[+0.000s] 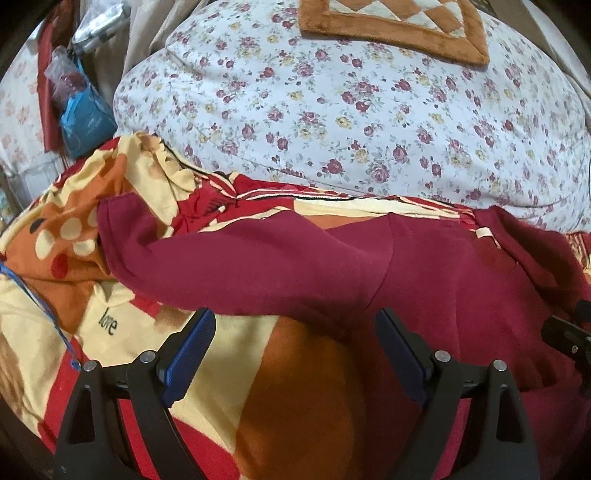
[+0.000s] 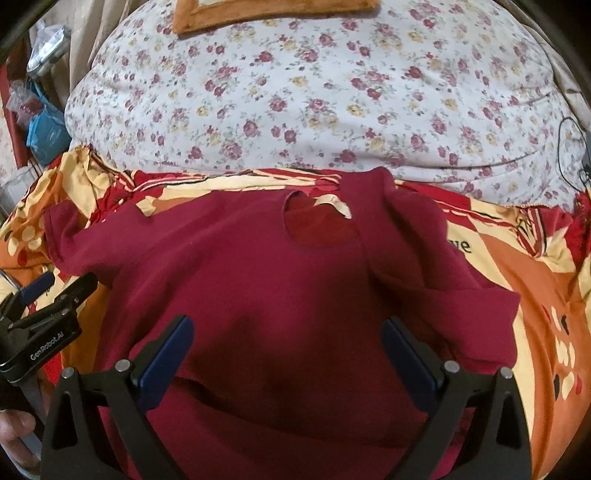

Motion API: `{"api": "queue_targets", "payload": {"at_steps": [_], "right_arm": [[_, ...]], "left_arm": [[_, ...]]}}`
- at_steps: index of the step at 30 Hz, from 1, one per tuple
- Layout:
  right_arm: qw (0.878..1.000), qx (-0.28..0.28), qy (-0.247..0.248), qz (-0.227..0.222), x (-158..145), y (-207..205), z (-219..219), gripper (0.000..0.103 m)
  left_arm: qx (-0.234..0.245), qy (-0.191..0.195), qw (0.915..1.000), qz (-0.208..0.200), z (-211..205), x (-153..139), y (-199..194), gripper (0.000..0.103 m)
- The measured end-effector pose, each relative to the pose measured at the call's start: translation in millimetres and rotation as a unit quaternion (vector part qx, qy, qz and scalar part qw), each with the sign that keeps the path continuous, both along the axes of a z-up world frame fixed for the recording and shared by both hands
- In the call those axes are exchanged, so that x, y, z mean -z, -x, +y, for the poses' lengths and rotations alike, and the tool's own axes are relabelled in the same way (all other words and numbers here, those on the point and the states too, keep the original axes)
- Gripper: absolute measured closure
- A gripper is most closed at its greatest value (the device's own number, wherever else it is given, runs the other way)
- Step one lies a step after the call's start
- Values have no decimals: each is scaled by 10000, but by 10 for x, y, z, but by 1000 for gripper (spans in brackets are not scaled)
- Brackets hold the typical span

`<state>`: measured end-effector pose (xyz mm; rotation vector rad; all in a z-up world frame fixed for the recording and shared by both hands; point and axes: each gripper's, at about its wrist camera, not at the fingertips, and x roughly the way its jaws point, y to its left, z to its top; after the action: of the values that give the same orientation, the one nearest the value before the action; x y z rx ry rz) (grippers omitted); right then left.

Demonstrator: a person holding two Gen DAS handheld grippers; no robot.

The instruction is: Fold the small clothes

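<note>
A dark red long-sleeved shirt [image 2: 258, 280] lies face up on a red, orange and cream patterned bedsheet [image 2: 517, 280], neckline with a cream label [image 2: 334, 203] at the far side. Its left sleeve [image 1: 207, 258] stretches out to the left; its right sleeve [image 2: 424, 236] lies folded over the body. My left gripper [image 1: 295, 325] is open and empty, above the shirt's left edge under that sleeve. My right gripper [image 2: 288, 332] is open and empty above the middle of the shirt. The left gripper also shows at the left edge of the right wrist view [image 2: 55, 295].
A large white quilt with red flowers [image 1: 351, 110] lies bunched just beyond the shirt, with an orange and cream cushion [image 1: 395, 26] on top. Blue and clear plastic bags [image 1: 83, 110] hang at the far left. Part of the right gripper shows at the right edge [image 1: 569, 336].
</note>
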<state>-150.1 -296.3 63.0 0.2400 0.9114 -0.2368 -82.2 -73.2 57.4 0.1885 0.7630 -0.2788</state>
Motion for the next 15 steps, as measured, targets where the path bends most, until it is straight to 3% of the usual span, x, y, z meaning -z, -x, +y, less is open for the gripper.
{"api": "queue_targets", "payload": {"at_steps": [15], "right_arm": [[9999,52,-66,106,95,-44,-44,0]], "left_arm": [[72,-70,9999,86,-76,67,-52,21]]}}
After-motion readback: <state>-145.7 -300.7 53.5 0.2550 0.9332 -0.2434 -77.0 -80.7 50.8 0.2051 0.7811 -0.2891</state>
